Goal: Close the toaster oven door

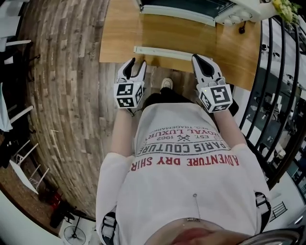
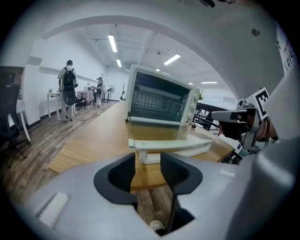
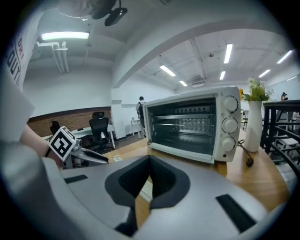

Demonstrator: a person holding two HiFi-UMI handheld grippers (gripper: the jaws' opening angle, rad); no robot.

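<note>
The head camera looked steeply down from above the person, with the toaster oven (image 1: 186, 9) at its top edge. The camera on the left tongs (image 1: 136, 64) faced the oven's front from low at the worktop (image 1: 119, 33) edge. The camera on the right tongs (image 1: 200, 58) viewed that front obliquely, close by. All three views shared the oven.

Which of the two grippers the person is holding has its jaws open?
The left gripper: its jaws stand apart, with the oven door showing through the gap. The right gripper has jaws that meet at their tips.
</note>
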